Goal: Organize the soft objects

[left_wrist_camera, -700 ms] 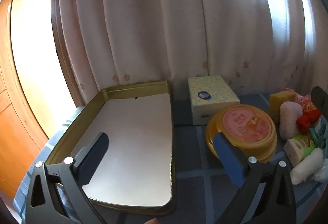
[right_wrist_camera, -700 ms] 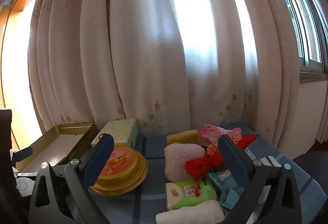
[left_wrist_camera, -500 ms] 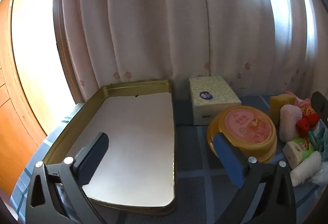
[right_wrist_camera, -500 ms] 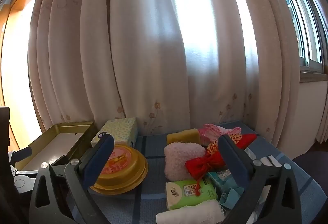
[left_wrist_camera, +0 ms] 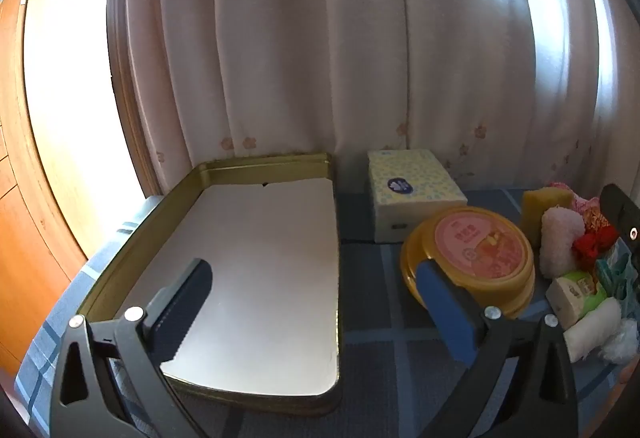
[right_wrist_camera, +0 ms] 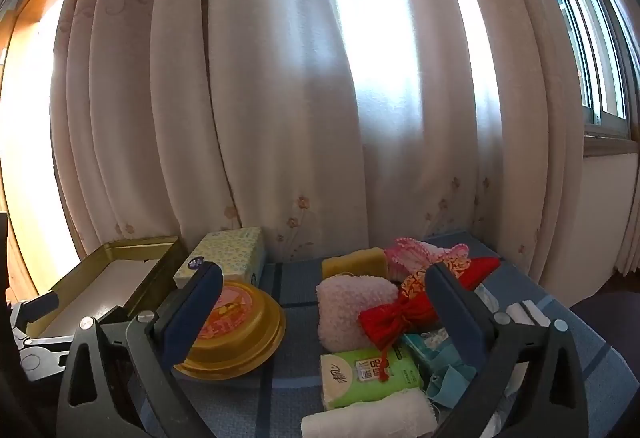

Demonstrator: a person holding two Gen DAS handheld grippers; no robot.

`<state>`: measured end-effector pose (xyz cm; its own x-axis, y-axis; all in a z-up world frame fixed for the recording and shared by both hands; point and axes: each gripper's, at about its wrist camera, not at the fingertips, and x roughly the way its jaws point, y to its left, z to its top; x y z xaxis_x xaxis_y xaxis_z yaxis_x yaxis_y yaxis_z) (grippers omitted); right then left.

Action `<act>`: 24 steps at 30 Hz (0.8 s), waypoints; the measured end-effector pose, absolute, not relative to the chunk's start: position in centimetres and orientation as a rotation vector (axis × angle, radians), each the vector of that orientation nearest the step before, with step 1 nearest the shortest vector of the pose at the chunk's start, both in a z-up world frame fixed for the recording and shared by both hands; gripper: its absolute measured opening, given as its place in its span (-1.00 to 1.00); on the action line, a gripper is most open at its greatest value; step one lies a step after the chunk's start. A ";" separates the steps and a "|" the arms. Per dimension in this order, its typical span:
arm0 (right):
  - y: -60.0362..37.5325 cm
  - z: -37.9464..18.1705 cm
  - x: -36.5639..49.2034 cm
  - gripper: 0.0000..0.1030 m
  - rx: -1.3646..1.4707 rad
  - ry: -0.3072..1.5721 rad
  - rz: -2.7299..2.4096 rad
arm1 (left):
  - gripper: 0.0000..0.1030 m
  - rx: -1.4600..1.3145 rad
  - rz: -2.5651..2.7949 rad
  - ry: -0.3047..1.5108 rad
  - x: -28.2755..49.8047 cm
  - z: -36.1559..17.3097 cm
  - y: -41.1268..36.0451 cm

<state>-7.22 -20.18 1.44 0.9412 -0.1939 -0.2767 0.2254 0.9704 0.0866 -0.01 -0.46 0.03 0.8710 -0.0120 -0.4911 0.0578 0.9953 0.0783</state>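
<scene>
A home room is suggested: flowered curtains are hung behind a cloth-covered table, a window beside them.

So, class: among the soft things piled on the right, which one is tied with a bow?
The red pouch, cinched with a red bow. It lies across the fluffy pink towel; the green tissue pack and yellow sponge have no bow.

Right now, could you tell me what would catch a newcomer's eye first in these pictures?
Probably the heap of soft things at the right of the table: a red bow, a fluffy pink cloth, a green tissue pack and a white roll. Left of them sits a round yellow tub, and at the far left a gold tray with nothing in it.
</scene>
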 end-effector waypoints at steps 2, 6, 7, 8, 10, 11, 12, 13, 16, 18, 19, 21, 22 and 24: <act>-20.2 1.4 -7.2 0.99 0.118 0.271 -0.215 | 1.00 0.092 -0.036 0.510 0.0 0.0 -0.4; -20.2 1.4 -7.2 0.99 0.118 0.272 -0.216 | 1.00 0.095 -0.035 0.507 -0.1 0.0 -0.4; -20.2 1.5 -7.2 0.99 0.118 0.273 -0.216 | 1.00 0.095 -0.032 0.508 0.0 0.1 -0.4; -20.2 1.4 -7.3 0.99 0.118 0.272 -0.216 | 1.00 0.094 -0.030 0.507 0.0 0.1 -0.5; -20.1 1.5 -7.2 0.99 0.119 0.275 -0.218 | 1.00 0.090 -0.034 0.510 0.0 0.1 -0.4; -20.1 1.5 -7.2 0.99 0.119 0.275 -0.218 | 1.00 0.087 -0.037 0.514 0.1 0.1 -0.4; -20.2 1.5 -7.2 0.99 0.120 0.274 -0.218 | 1.00 0.084 -0.039 0.518 0.1 0.1 -0.4; -20.2 1.5 -7.2 0.99 0.120 0.274 -0.219 | 1.00 0.082 -0.041 0.521 0.2 0.1 -0.3; -20.1 1.5 -7.2 0.99 0.122 0.277 -0.220 | 1.00 0.078 -0.042 0.524 0.1 0.1 -0.2; -20.1 1.5 -7.2 0.99 0.121 0.278 -0.221 | 1.00 0.078 -0.044 0.528 0.0 0.0 -0.3; -20.0 1.5 -7.2 0.99 0.121 0.278 -0.221 | 1.00 0.078 -0.045 0.531 0.0 0.0 -0.4; -20.1 1.5 -7.2 0.99 0.123 0.279 -0.222 | 1.00 0.078 -0.049 0.534 -0.2 -0.1 -0.4; -20.1 1.5 -7.2 0.99 0.123 0.278 -0.222 | 1.00 0.077 -0.052 0.536 -0.4 -0.2 -0.5; -20.2 1.5 -7.2 0.99 0.128 0.279 -0.226 | 1.00 0.074 -0.058 0.543 -0.6 -0.3 -0.5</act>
<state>-7.25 -20.20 1.49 0.9363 -0.2025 -0.2870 0.2378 0.9668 0.0936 -0.65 -0.53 -0.29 0.8545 -0.0359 -0.5183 0.0751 0.9957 0.0549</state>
